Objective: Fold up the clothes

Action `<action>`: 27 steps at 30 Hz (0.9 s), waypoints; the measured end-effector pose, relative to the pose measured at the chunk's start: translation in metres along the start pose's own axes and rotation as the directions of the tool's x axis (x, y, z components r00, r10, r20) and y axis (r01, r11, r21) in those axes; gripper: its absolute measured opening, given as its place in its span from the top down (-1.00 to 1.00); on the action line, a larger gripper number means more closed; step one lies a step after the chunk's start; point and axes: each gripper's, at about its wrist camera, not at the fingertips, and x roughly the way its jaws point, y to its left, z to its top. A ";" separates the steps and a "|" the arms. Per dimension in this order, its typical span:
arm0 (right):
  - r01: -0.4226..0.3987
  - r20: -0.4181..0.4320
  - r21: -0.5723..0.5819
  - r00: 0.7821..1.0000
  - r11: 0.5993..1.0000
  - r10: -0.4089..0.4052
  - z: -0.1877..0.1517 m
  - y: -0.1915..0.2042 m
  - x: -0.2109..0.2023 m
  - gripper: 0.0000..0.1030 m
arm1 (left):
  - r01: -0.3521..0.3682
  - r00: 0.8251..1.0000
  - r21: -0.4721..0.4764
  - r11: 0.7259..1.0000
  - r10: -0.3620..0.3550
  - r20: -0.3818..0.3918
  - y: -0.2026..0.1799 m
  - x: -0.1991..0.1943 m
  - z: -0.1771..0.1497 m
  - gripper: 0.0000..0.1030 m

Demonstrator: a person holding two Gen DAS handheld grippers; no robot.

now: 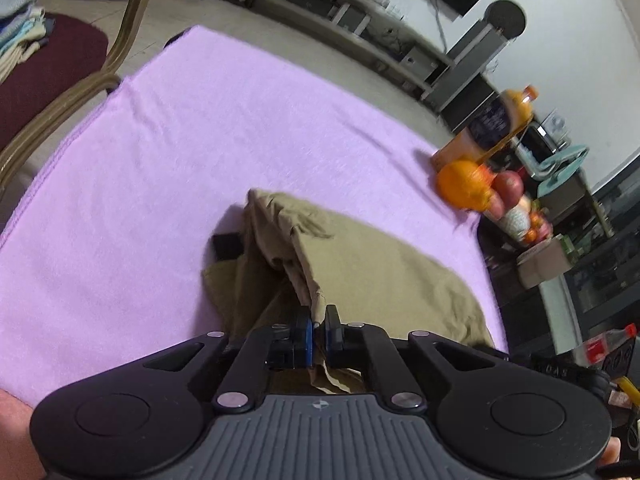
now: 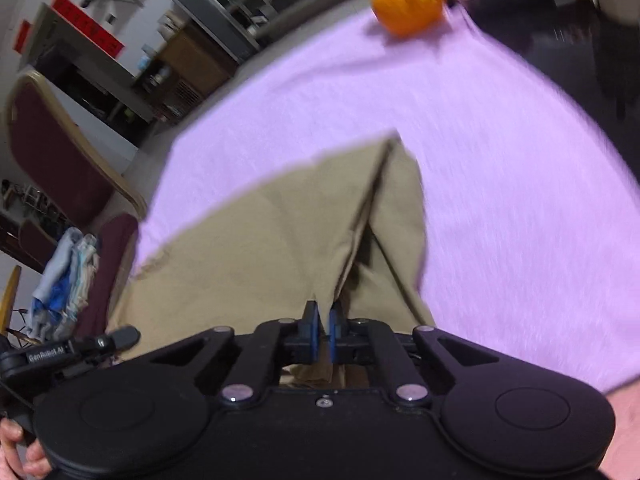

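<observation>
A khaki garment [image 1: 380, 272] lies partly lifted on a purple cloth [image 1: 180, 152] that covers the table. My left gripper [image 1: 319, 326] is shut on a khaki edge, and the fabric rises in folds from its jaws. In the right wrist view the same khaki garment [image 2: 260, 232] spreads over the purple cloth [image 2: 500, 168]. My right gripper [image 2: 325, 316] is shut on another khaki edge, with a raised crease running away from it. The left gripper's body shows at the left edge of the right wrist view.
An orange [image 1: 460, 184] and a juice bottle [image 1: 492, 124] stand at the table's far right corner, with more fruit beside them. The orange [image 2: 406, 0] also shows in the right view. A maroon chair [image 1: 44, 68] holds stacked folded clothes [image 1: 18, 20]. A small black object [image 1: 226, 246] lies by the garment.
</observation>
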 end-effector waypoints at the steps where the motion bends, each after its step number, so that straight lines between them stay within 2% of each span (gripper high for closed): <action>1: 0.008 0.013 -0.028 1.000 1.000 -0.007 0.004 0.006 -0.005 0.91 | 0.005 1.000 0.003 1.000 -0.005 0.012 -0.004 -0.005 -0.001 0.93; 3: 0.019 0.032 -0.092 0.999 0.996 -0.017 0.016 0.014 -0.017 0.91 | 0.005 1.000 -0.003 1.000 -0.005 0.003 -0.006 -0.004 -0.009 0.93; 5: 0.045 0.020 -0.163 0.999 0.986 -0.043 0.018 0.015 -0.017 0.91 | -0.020 0.999 -0.001 1.000 0.020 -0.041 -0.003 0.012 -0.025 0.93; 8: 0.082 -0.050 -0.192 0.994 0.978 -0.093 0.005 0.000 0.005 0.91 | -0.088 0.989 -0.011 0.996 0.087 -0.117 0.011 0.042 -0.047 0.89; 10: 0.112 -0.104 -0.187 0.986 0.976 -0.133 -0.010 -0.015 0.027 0.90 | -0.111 0.985 0.000 0.994 0.110 -0.132 0.018 0.052 -0.052 0.81; 13: 0.116 -0.119 -0.166 0.983 0.979 -0.137 -0.027 -0.025 0.039 0.85 | -0.113 0.985 0.018 0.993 0.114 -0.128 0.019 0.052 -0.053 0.72; 17: 0.131 -0.096 -0.244 0.983 0.961 -0.158 -0.035 -0.008 0.042 0.57 | -0.115 0.985 0.042 0.992 0.120 -0.123 0.019 0.052 -0.053 0.66; 20: 0.142 -0.077 -0.301 0.982 0.943 -0.173 -0.040 0.005 0.044 0.57 | -0.121 0.985 0.065 0.991 0.128 -0.116 0.018 0.052 -0.054 0.65; 27: 0.171 -0.031 -0.429 0.979 0.887 -0.203 -0.052 0.035 0.049 0.62 | -0.160 0.985 0.119 0.980 0.165 -0.040 0.010 0.027 -0.053 0.61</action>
